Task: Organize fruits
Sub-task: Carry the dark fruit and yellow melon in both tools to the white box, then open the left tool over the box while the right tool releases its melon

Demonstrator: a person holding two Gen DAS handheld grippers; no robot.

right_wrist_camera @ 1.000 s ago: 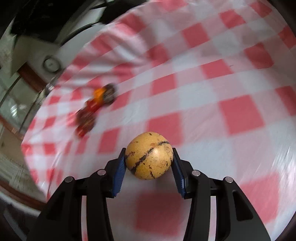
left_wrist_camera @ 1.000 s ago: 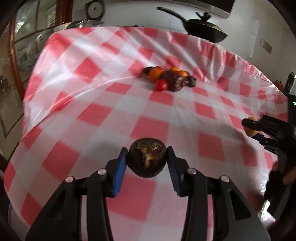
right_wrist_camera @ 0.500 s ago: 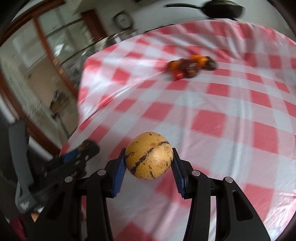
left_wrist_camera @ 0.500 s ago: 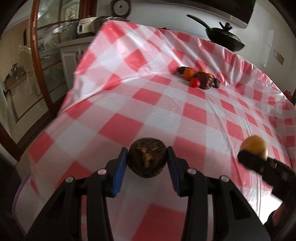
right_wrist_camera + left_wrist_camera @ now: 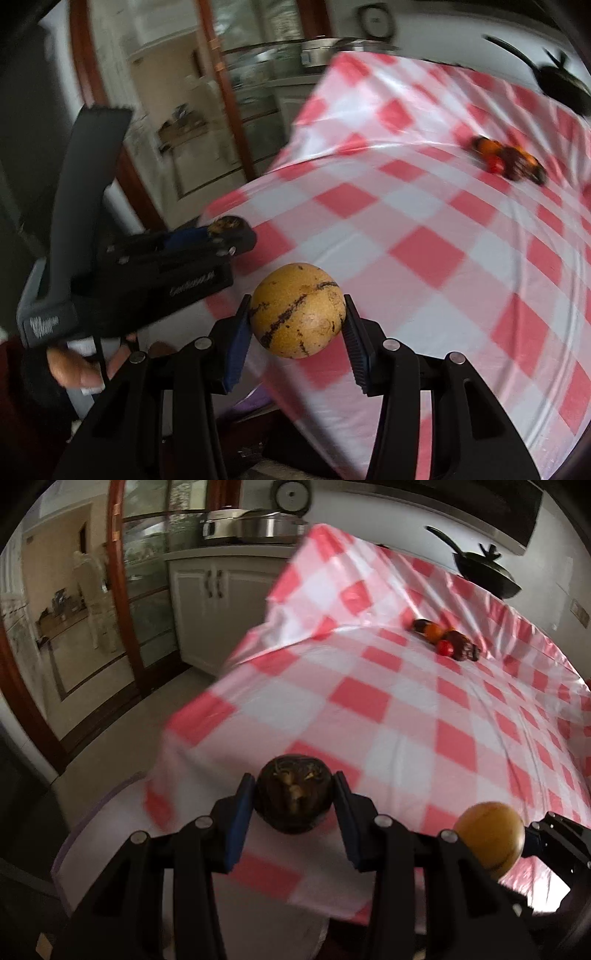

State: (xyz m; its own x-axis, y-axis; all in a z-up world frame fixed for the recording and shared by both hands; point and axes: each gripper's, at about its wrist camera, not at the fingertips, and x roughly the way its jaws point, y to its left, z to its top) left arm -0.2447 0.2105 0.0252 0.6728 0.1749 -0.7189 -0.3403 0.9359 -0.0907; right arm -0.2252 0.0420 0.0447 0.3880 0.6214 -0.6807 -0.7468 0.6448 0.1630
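A dark, wrinkled round fruit point(image 5: 293, 794) is pinched between the blue pads of the left hand-held gripper point(image 5: 293, 799), above the near corner of the table covered in red-and-white checked cloth point(image 5: 406, 716). A tan, dark-streaked round fruit point(image 5: 297, 310) is clamped in the right hand-held gripper point(image 5: 297, 321) just beside it. Both grips should be kept firm and level, and release should probably be delayed until each fruit is lowered over its destination, which cannot be clearly made out.

A home kitchen: white cabinets point(image 5: 214, 602), steel cooker point(image 5: 266, 526), wok point(image 5: 484, 572).
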